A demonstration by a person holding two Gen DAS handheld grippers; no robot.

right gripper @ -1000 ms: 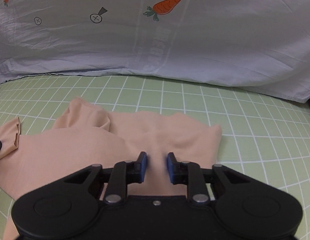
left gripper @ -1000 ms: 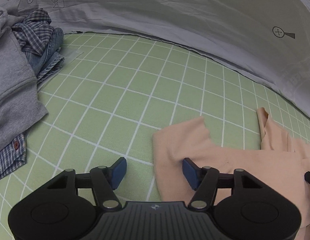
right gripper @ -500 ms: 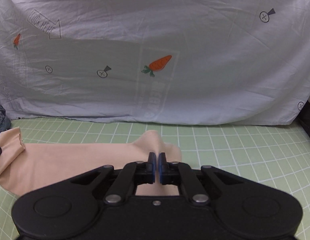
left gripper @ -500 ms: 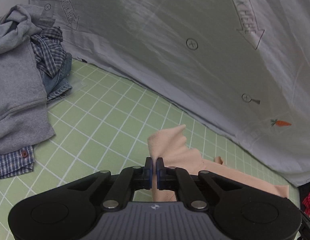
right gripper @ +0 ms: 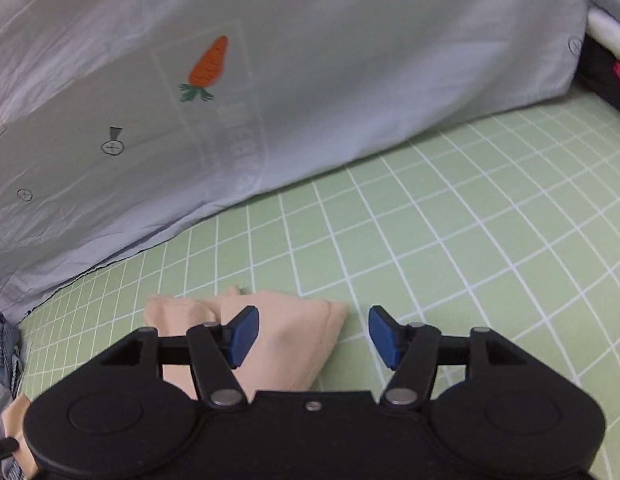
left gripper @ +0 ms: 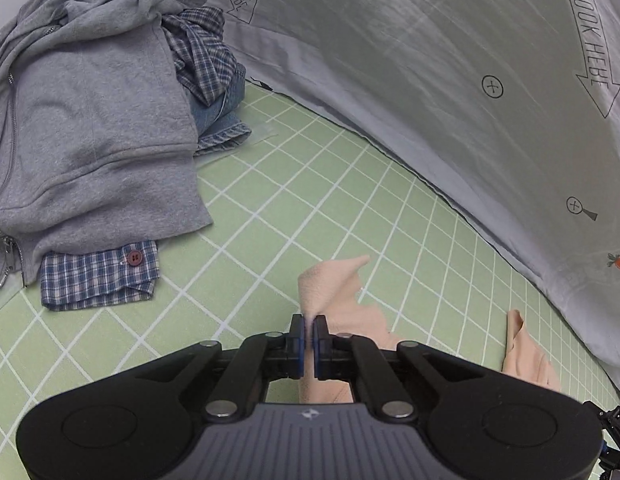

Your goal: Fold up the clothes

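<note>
A: What filled most of the view?

B: A pale grey sheet [left gripper: 450, 80] printed with carrots and arrows stood behind, and the green gridded mat [right gripper: 450, 240] covered the table. On the mat's left side, in the left wrist view, lay a heap of clothes: a grey zip hoodie [left gripper: 93, 128] on top of a blue checked shirt [left gripper: 97, 276], with some denim [left gripper: 217, 120] behind them. None of that heap looked folded.

A: And the garment being worked on?

B: The peach garment [right gripper: 285, 340] lay on the mat near the front, just under both grippers. In the right wrist view it looked doubled over into a smaller, thicker shape, so I judged one fold about laid down.

A: The grippers?

B: The left gripper [left gripper: 308, 334] was clamped on an edge of the peach cloth, a corner sticking up beyond the pads. The right gripper [right gripper: 313, 334] had just been opening; its pads stood wide apart above the cloth's right edge, pressing on nothing.

A: So how far along?

B: Early, I'd say. The peach piece likely needed more folding and smoothing, and the whole heap was untouched.
</note>
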